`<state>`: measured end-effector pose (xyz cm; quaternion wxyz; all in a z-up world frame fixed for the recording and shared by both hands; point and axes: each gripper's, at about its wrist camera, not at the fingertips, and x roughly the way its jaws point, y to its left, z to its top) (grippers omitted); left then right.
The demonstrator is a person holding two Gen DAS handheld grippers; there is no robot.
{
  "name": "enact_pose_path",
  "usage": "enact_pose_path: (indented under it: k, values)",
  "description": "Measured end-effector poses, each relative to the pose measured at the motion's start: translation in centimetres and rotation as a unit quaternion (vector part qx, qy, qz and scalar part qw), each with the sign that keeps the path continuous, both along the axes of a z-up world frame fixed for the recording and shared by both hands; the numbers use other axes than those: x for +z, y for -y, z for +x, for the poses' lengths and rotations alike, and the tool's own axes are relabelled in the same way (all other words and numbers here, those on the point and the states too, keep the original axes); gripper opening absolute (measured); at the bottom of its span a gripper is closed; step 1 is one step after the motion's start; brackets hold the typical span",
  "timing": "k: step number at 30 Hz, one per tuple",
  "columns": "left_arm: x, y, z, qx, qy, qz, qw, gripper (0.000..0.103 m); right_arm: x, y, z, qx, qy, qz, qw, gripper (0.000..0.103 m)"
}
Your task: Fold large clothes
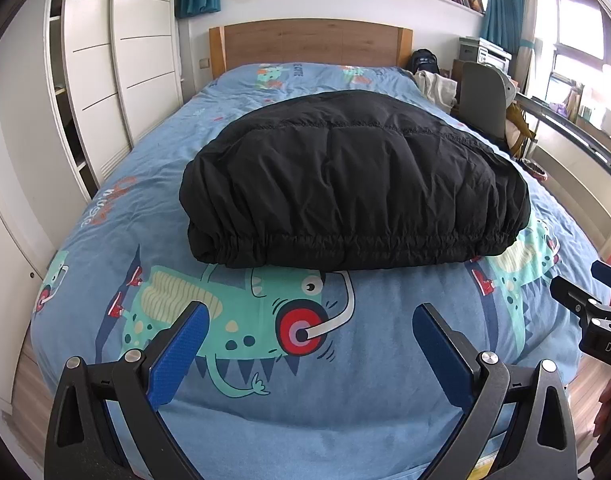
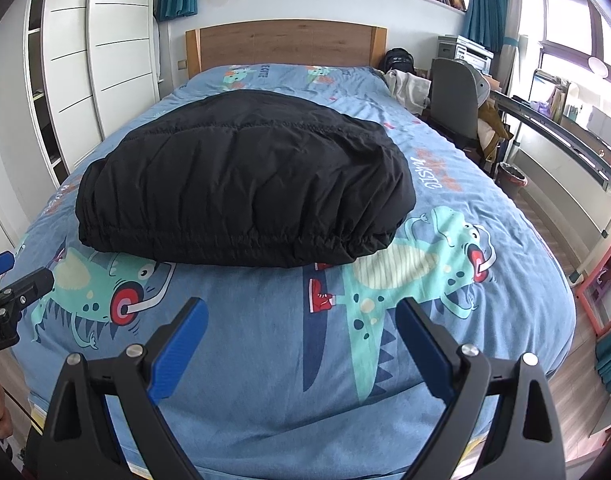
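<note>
A black puffy jacket (image 1: 353, 184) lies folded into a thick bundle in the middle of the bed, its gathered elastic hem facing me. It also shows in the right wrist view (image 2: 245, 184). My left gripper (image 1: 310, 312) is open and empty, held above the bedspread a little short of the hem. My right gripper (image 2: 301, 308) is open and empty too, just before the jacket's right part. The right gripper's tip shows at the right edge of the left wrist view (image 1: 585, 300), and the left gripper's tip shows at the left edge of the right wrist view (image 2: 13, 288).
The bed (image 1: 241, 420) has a blue spread with green monster prints and a wooden headboard (image 1: 309, 44). White wardrobes (image 1: 117, 60) stand at the left. A grey chair (image 2: 453, 96), clothes, a desk and a small bin (image 2: 512, 178) stand at the right by the window.
</note>
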<state>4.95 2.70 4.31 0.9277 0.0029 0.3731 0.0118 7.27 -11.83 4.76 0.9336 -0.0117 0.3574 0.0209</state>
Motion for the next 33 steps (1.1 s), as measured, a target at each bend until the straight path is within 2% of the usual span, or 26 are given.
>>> enact_pose_path:
  k: [33]
  values:
    - [-1.1, 0.6, 0.6, -0.003, -0.019, 0.012, 0.9997, 0.1, 0.5, 1.4, 0.4, -0.029, 0.006, 0.002, 1.0, 0.095]
